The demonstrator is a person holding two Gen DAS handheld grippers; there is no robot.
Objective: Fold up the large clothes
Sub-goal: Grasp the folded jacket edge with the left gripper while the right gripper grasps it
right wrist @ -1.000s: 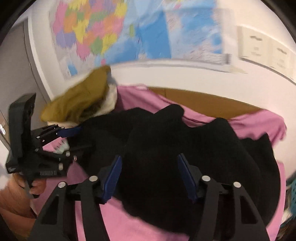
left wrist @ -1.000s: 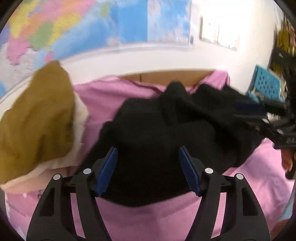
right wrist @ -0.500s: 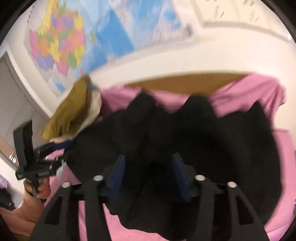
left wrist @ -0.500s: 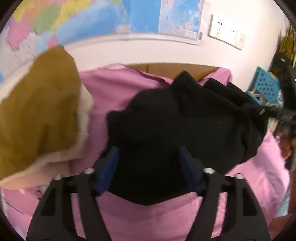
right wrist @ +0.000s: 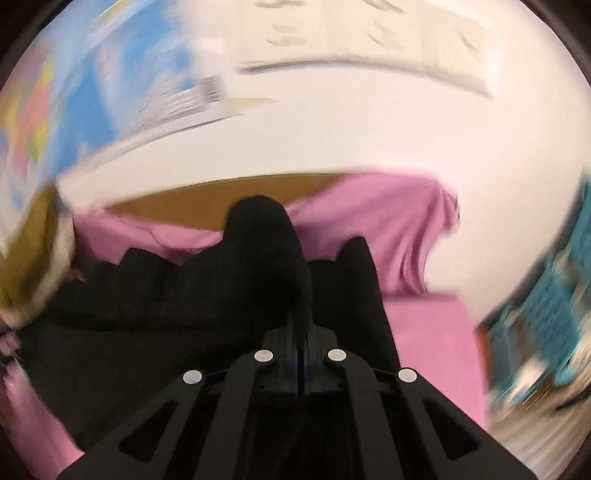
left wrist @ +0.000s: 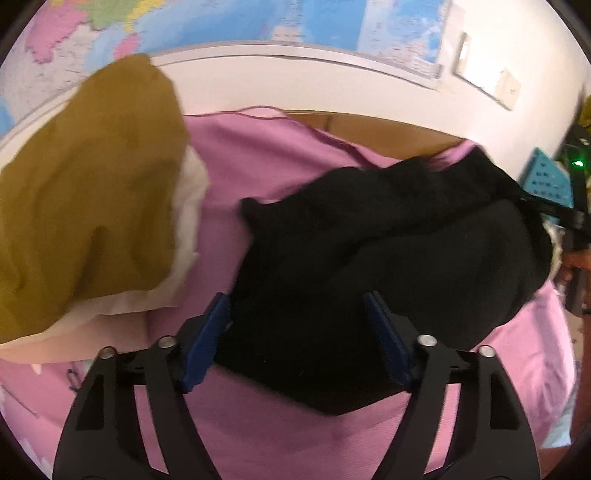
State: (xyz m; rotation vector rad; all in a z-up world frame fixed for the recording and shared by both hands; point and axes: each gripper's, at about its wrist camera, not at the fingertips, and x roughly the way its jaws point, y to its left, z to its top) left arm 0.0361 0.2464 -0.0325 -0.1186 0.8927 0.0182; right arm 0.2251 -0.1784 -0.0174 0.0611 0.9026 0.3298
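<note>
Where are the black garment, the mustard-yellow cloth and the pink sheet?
black garment point(left wrist: 388, 266): left wrist view, on its crumpled middle.
mustard-yellow cloth point(left wrist: 85, 192): left wrist view, on its broad front face.
pink sheet point(left wrist: 251, 158): left wrist view, on a bare stretch behind the garment.

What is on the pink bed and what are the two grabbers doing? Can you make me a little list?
Being folded: black garment, crumpled on the pink sheet
Left gripper: fingers open, over the garment's near edge
Right gripper: fingers shut on a pinch of black garment
Beside it: mustard cloth piled on white fabric
Wall: map
</note>
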